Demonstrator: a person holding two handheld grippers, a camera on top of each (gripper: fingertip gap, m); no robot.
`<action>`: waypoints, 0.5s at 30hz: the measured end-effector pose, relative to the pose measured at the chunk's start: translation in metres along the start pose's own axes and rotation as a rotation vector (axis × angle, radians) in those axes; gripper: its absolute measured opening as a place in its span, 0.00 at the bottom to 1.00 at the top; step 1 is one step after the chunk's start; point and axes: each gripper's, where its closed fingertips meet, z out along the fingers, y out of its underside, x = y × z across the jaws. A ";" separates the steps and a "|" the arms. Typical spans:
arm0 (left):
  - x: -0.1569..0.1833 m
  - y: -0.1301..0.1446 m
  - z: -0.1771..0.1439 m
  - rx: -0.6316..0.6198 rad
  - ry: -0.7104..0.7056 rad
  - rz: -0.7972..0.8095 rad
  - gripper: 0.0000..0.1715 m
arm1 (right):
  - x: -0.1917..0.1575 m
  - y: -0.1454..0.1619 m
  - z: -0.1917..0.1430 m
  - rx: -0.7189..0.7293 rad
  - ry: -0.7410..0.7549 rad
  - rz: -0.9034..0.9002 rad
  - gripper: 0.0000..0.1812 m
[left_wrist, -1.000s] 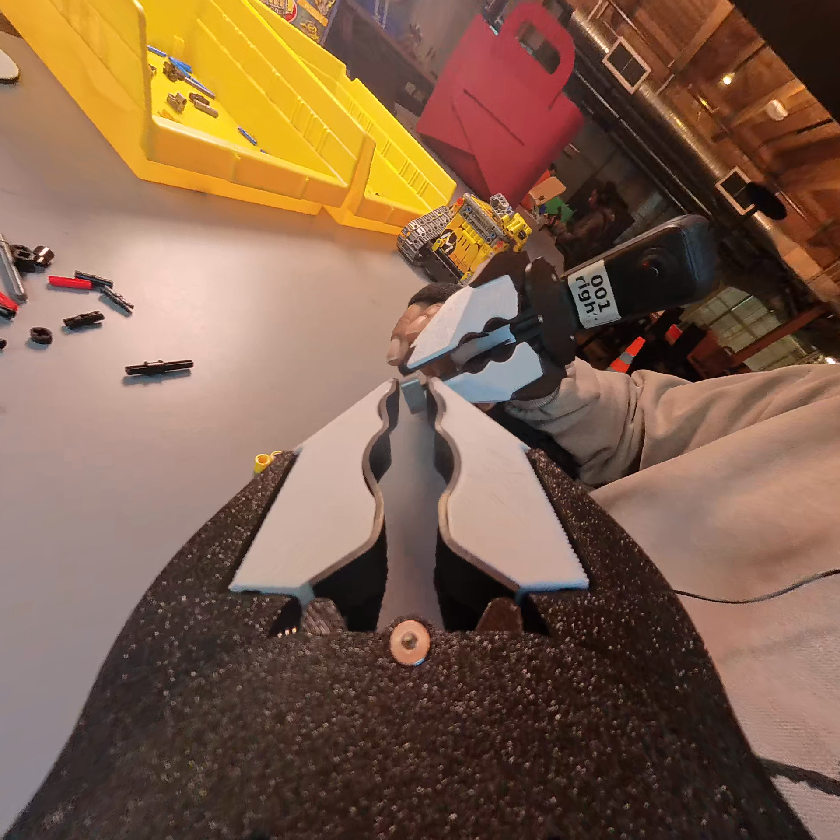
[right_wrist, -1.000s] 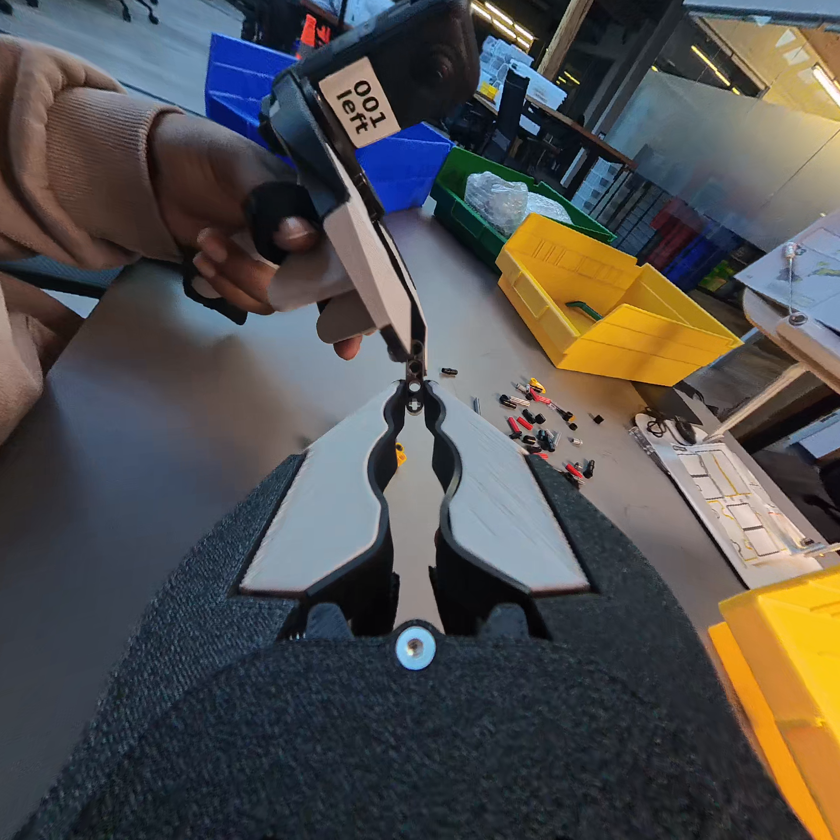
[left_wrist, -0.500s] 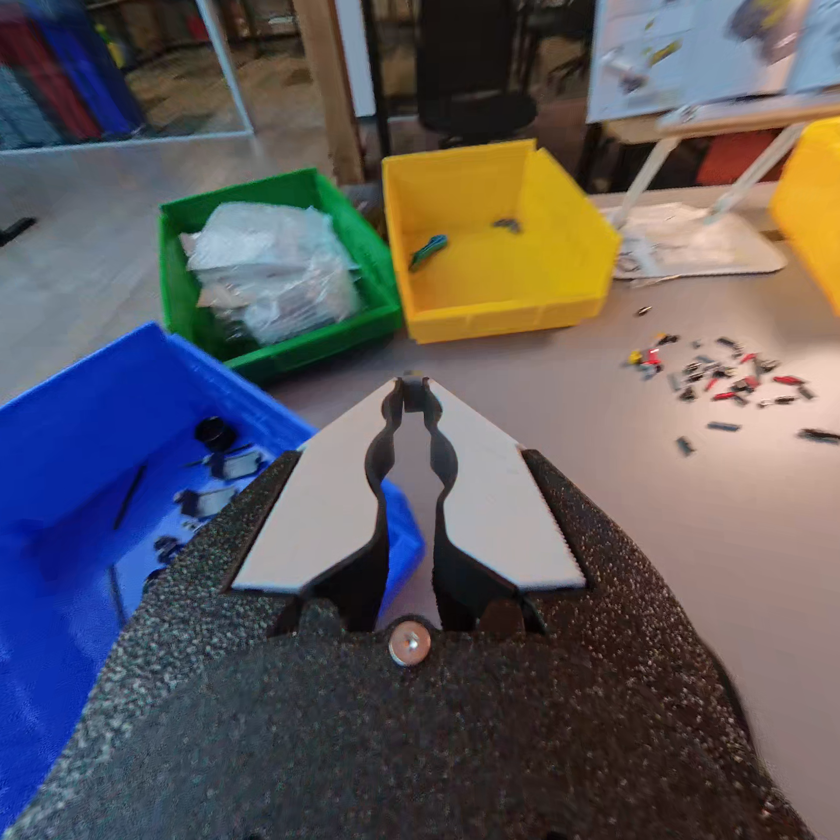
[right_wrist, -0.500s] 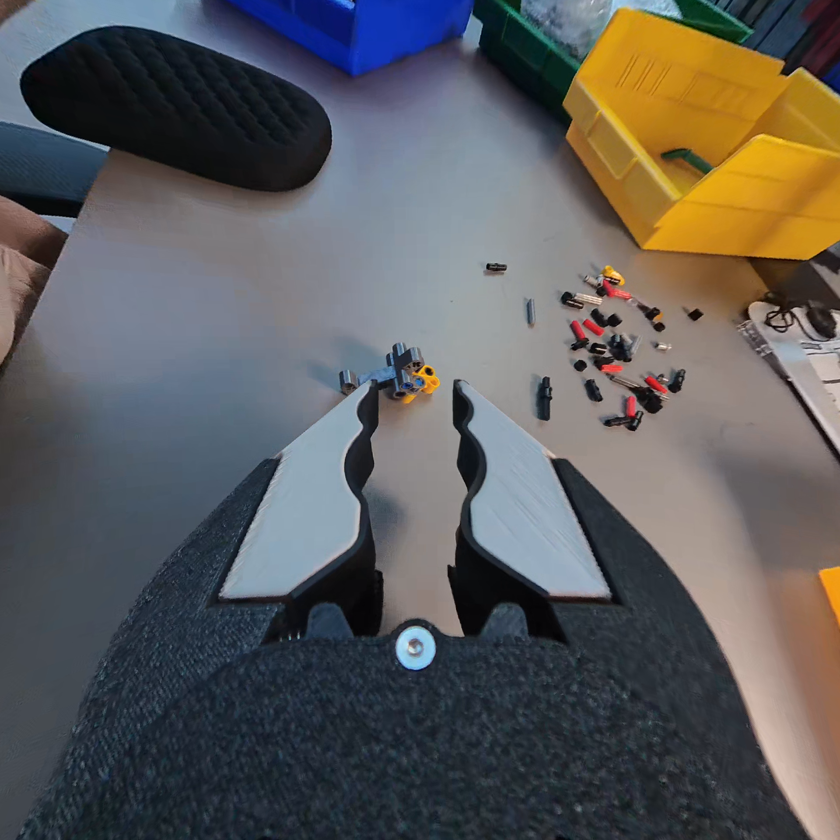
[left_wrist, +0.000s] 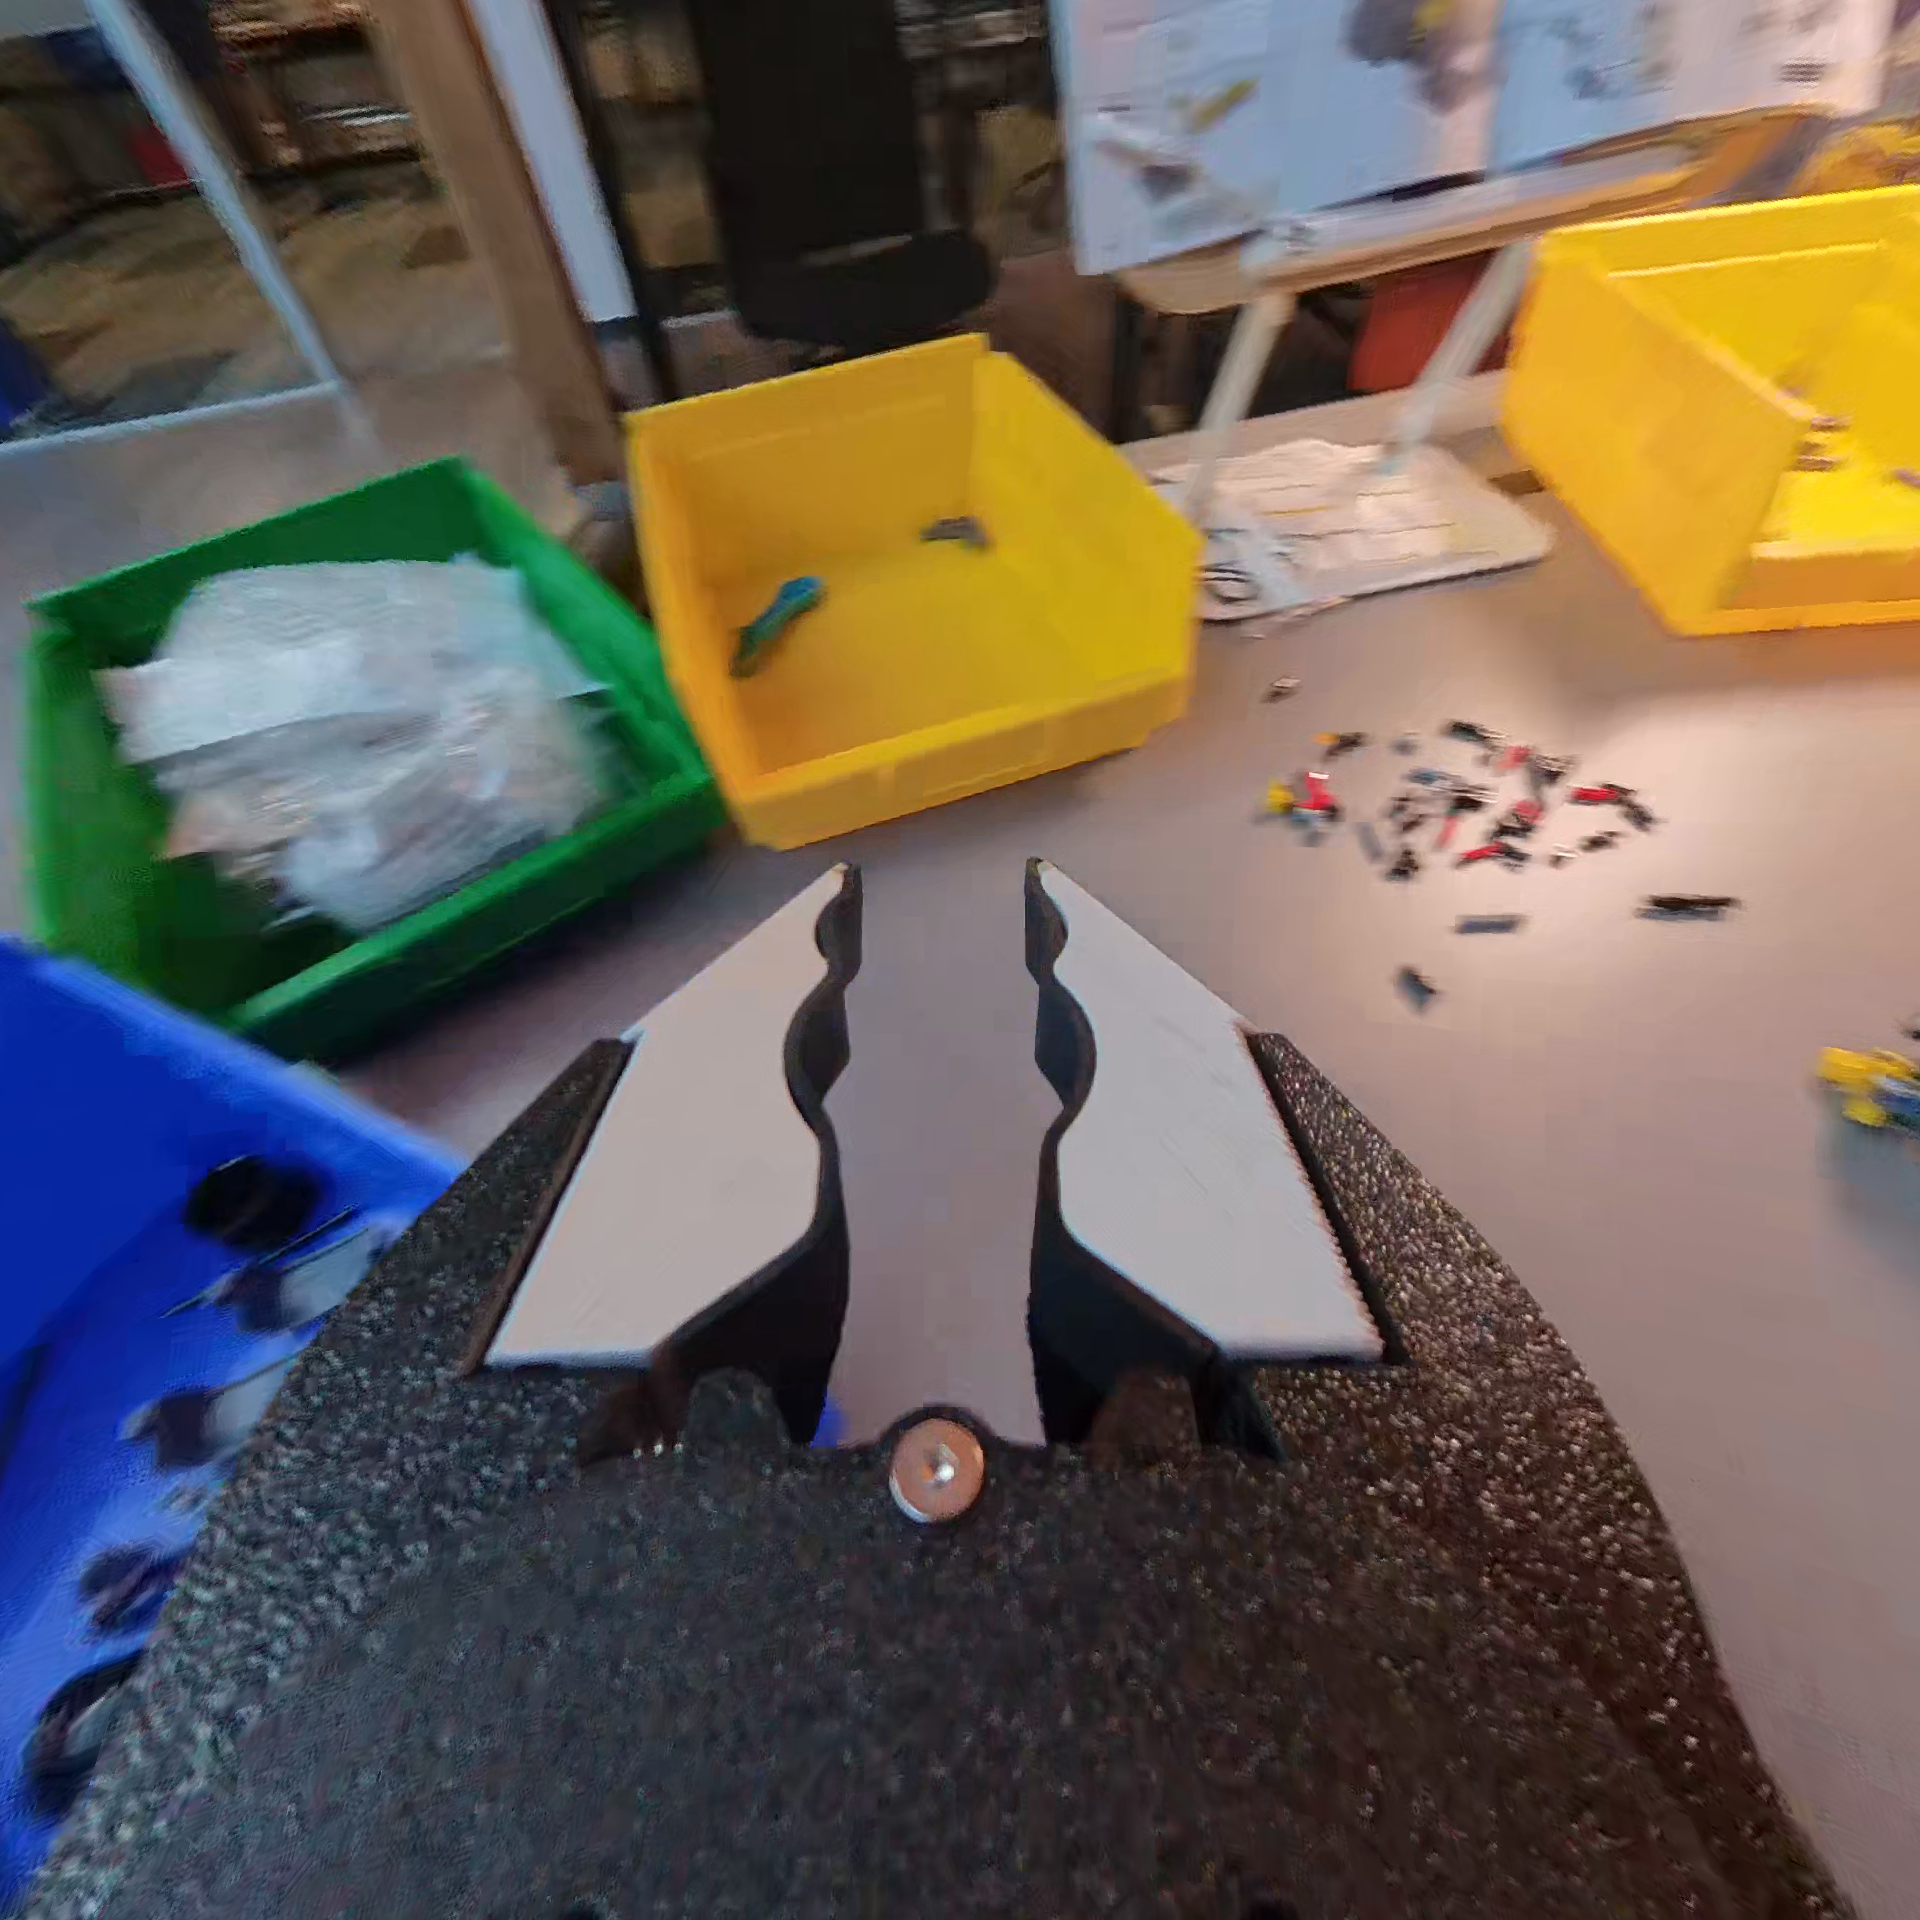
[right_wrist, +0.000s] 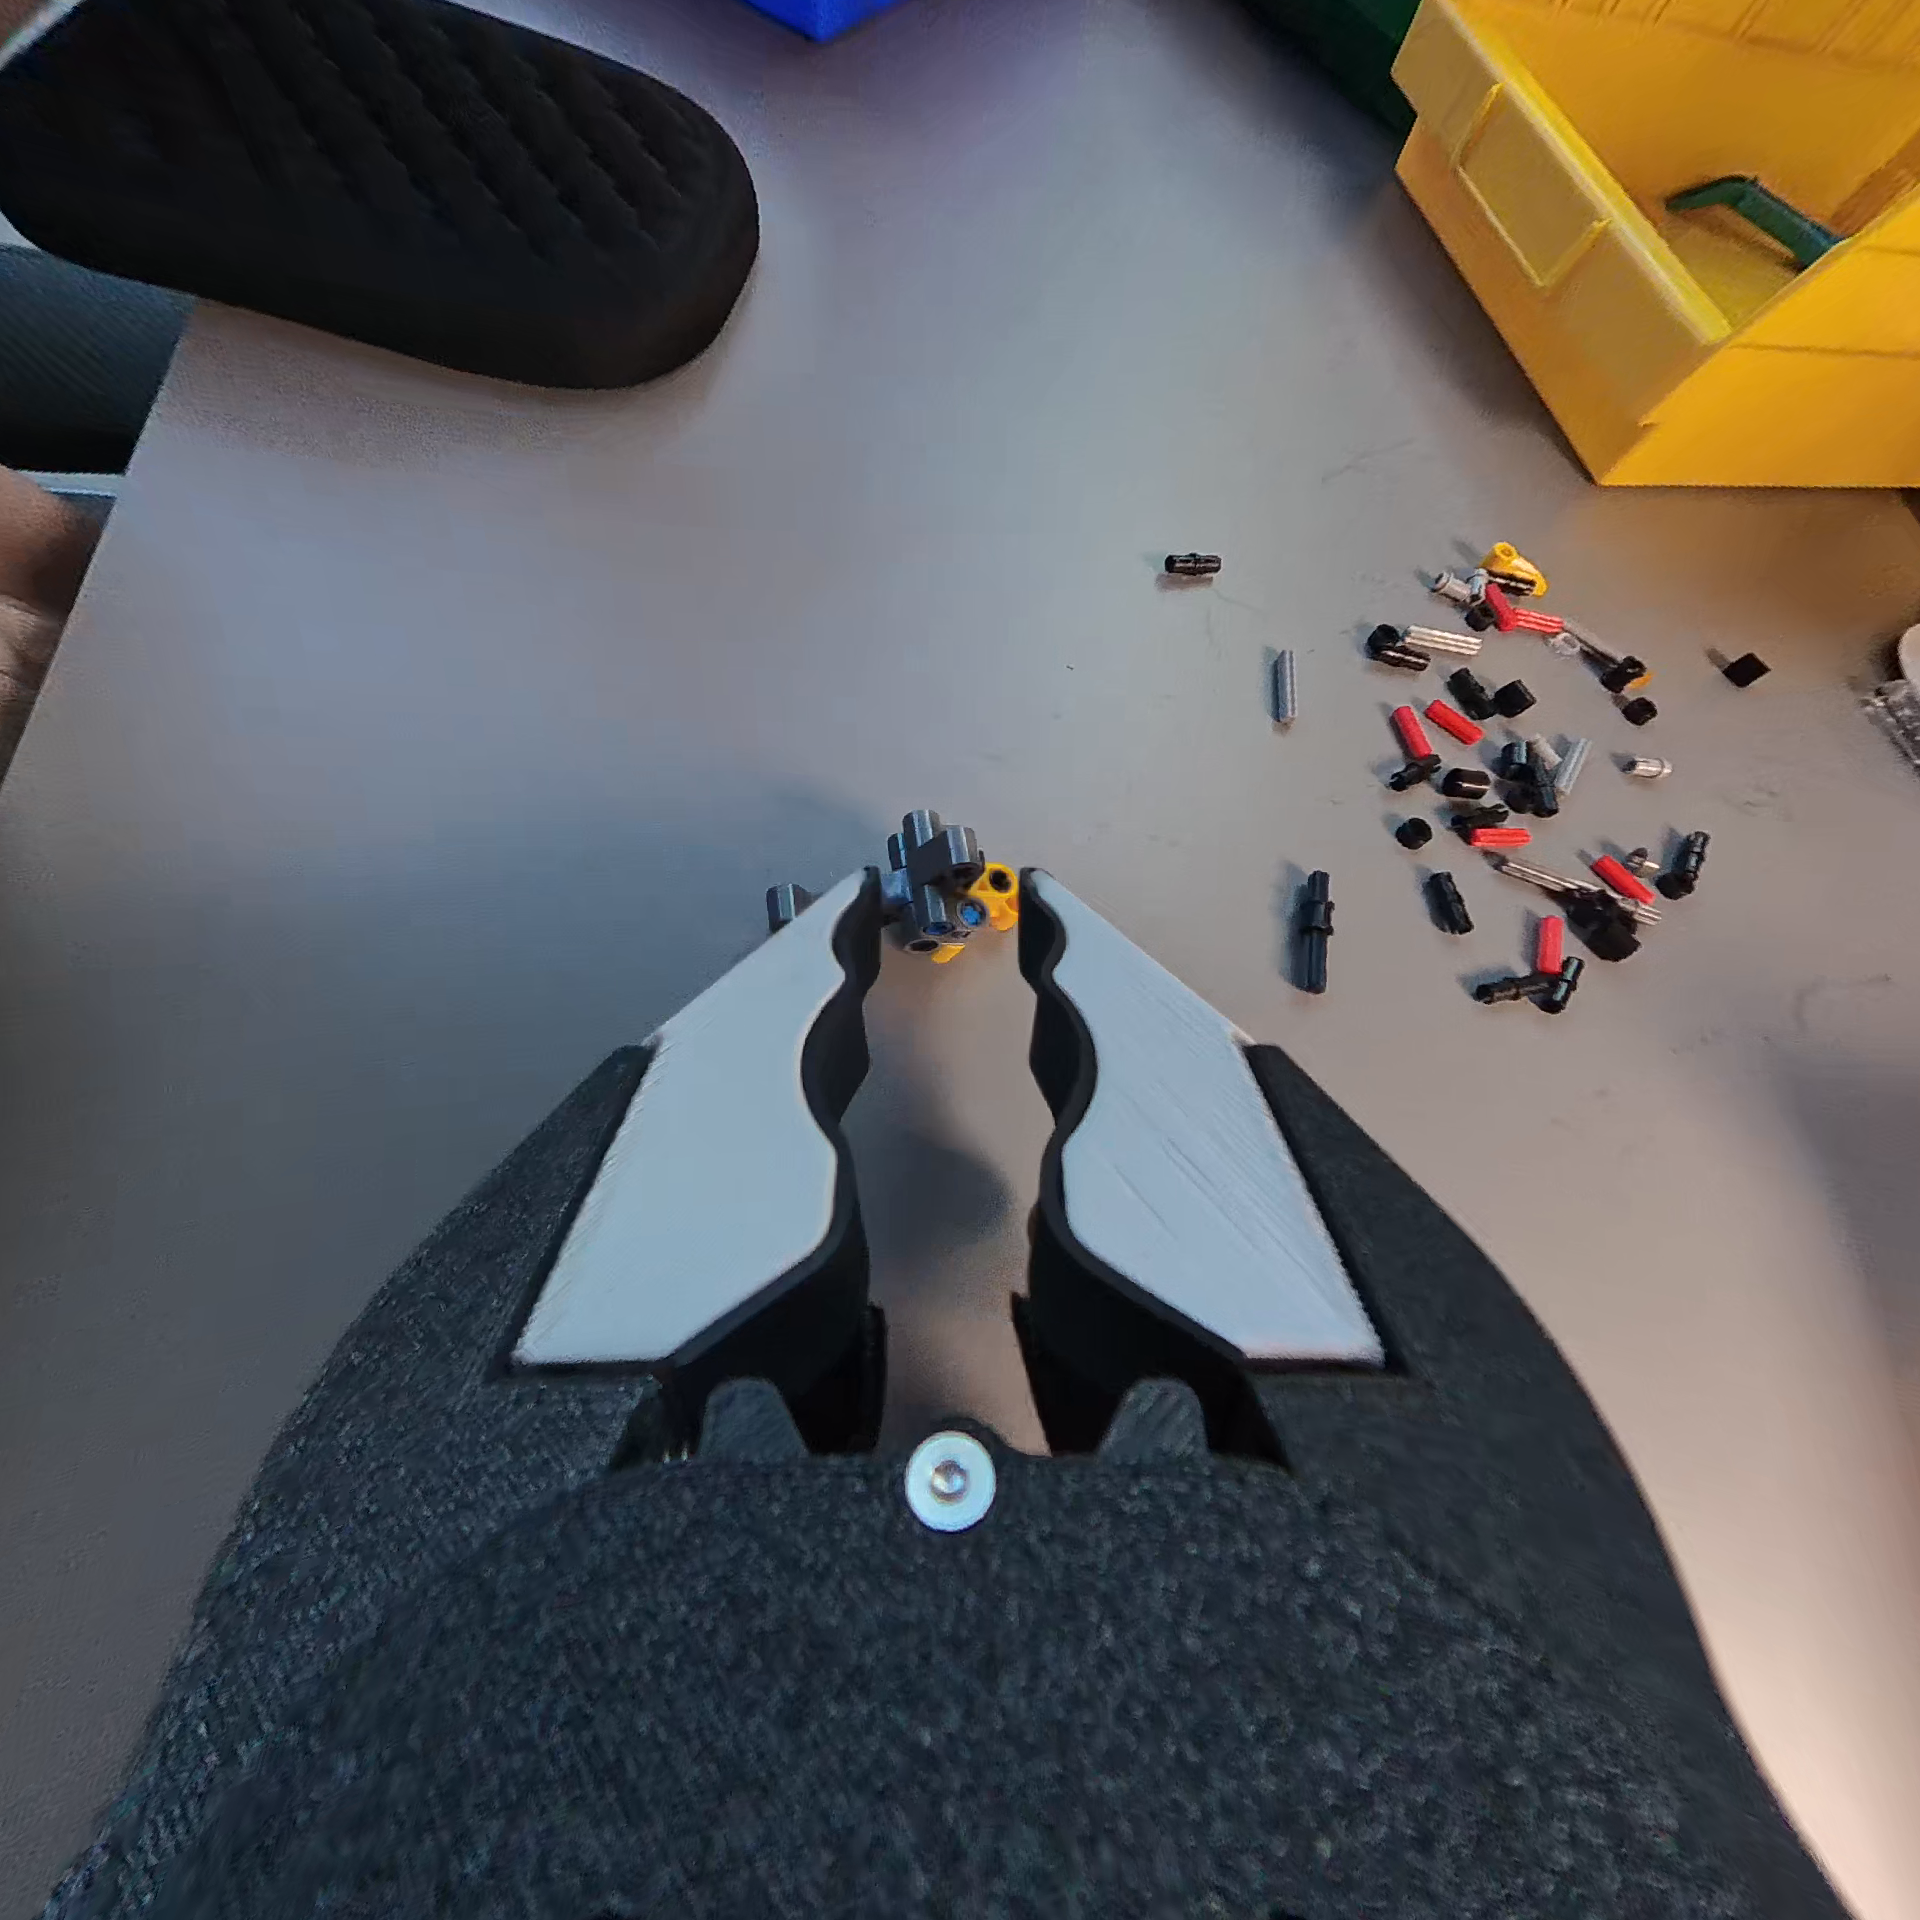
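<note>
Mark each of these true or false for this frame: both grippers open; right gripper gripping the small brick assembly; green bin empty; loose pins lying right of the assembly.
1. Both grippers are open. True: left gripper and right gripper both show a gap.
2. The right gripper grips the small brick assembly. False: it lies on the table by the open fingertips.
3. The green bin is empty. False: it holds clear plastic bags.
4. Loose pins lie right of the assembly. True.

My fingers (right_wrist: 686, 1122) pale grey, black-edged. Surface (right_wrist: 520, 675) grey. Small assembly (right_wrist: 940, 894) dark grey, yellow, blue dots. Far bins: green (left_wrist: 125, 831), yellow (left_wrist: 935, 758); near left blue (left_wrist: 125, 1091).
</note>
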 end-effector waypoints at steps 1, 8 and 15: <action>0.029 0.002 0.012 -0.030 0.101 0.024 0.19 | -0.001 0.002 0.001 -0.009 -0.001 -0.008 0.09; 0.139 0.107 0.089 -0.520 0.444 0.295 0.19 | 0.002 0.008 -0.006 -0.010 0.023 -0.012 0.05; 0.169 0.106 0.108 -0.516 0.557 0.300 0.12 | 0.005 0.013 -0.013 -0.010 0.029 -0.002 0.05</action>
